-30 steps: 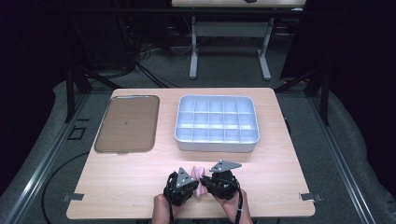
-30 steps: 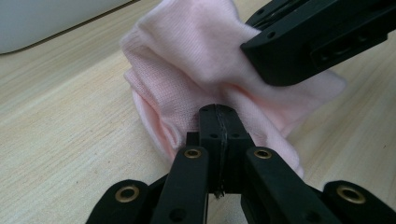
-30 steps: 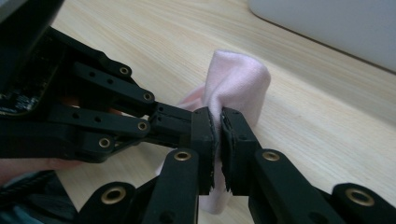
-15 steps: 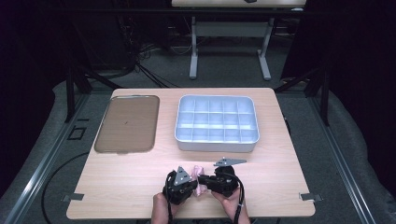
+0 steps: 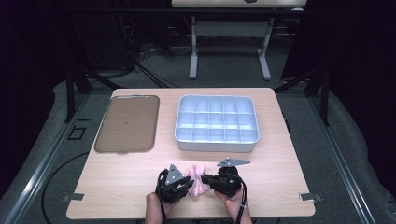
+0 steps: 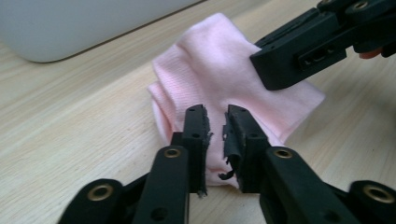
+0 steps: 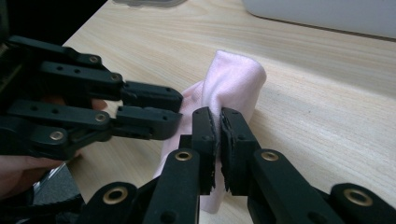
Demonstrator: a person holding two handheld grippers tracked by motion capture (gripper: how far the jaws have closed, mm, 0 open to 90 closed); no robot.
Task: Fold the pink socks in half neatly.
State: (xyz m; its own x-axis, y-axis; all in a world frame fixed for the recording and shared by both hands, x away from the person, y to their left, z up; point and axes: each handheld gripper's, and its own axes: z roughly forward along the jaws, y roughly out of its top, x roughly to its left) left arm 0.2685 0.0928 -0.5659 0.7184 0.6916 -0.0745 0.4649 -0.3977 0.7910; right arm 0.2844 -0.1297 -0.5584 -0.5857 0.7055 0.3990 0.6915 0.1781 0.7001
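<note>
No writing shows on the folded pink knit cloth [image 5: 196, 179] at the table's near edge. The right gripper [image 7: 218, 122] pinches its fold tight. The left gripper [image 6: 215, 121] has just been opening, cloth between its slightly parted jaws.

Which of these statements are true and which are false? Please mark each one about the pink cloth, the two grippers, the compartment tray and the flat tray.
1. The pink cloth lies on the table between the two grippers. True.
2. The right gripper pinches the pink cloth. True.
3. The white compartment tray holds several items. False: its compartments look empty.
4. The left gripper is clamped tight on the cloth. False: a gap shows between its jaws, which have just been opening.
5. The flat brown tray lies to the right of the compartment tray. False: it lies to its left.
</note>
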